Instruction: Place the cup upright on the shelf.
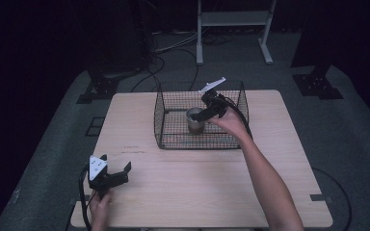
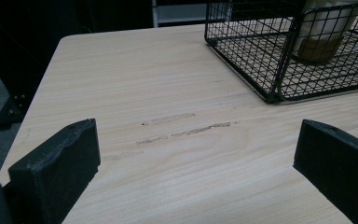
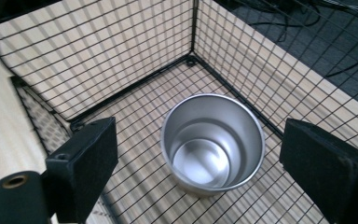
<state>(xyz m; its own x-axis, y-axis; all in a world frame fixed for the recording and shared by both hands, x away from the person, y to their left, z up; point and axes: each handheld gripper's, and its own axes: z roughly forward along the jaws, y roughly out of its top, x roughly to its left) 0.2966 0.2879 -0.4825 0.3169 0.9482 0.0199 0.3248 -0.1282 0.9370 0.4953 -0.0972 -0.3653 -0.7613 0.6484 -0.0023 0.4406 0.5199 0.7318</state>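
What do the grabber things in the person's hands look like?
Each one is black. The left gripper has two thick, blocky black jaws, a grey three-cornered plate on top and a black cable trailing back from it. The right gripper has the same black jaws, a pale plate and a black cable. Both forearms are bare, with no sleeves showing.

This looks like a lab or recording studio set up for data capture, not a home. A pale wood-grain table [image 1: 197, 187] stands alone on grey carpet flooring [image 1: 351, 125], with dark black surroundings on the left, right and far sides. Black cables [image 1: 171, 55] snake across the floor beyond the table's far edge. A white metal stand frame [image 1: 233, 21] rises at the far side, and black flat equipment bases [image 1: 315, 84] sit at the far right and far left.
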